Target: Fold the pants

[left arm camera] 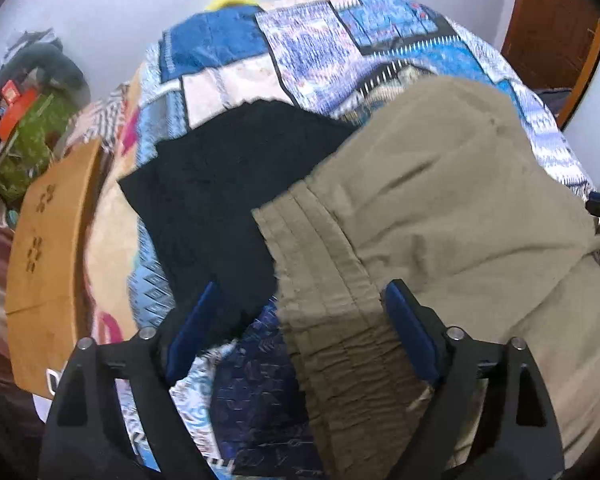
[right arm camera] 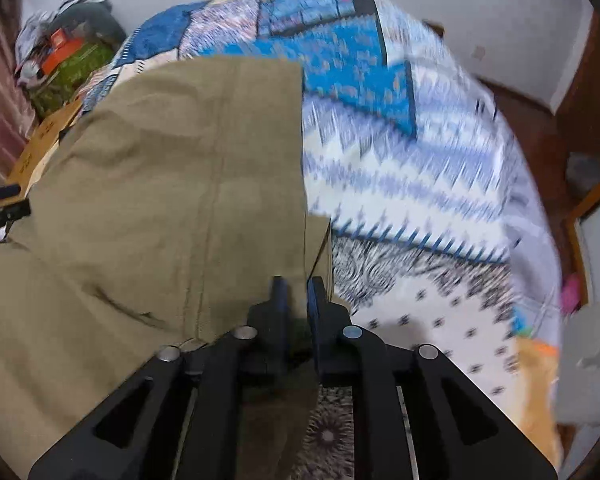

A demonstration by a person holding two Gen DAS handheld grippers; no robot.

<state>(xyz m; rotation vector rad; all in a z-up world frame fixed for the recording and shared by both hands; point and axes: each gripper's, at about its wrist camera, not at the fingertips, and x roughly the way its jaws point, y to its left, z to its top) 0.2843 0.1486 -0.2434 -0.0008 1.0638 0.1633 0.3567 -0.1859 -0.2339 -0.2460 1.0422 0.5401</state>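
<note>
Khaki pants lie on a patterned blue and white bedspread. In the left wrist view my left gripper is open, its blue-padded fingers on either side of the gathered waistband. In the right wrist view the pants lie folded over, with a straight edge on the right. My right gripper is shut on the lower right corner of the pants, fabric pinched between its fingers.
A dark folded garment lies left of the pants. A cardboard box stands at the bed's left edge, clutter beyond it. A wooden door is at the right. The bedspread stretches right of the pants.
</note>
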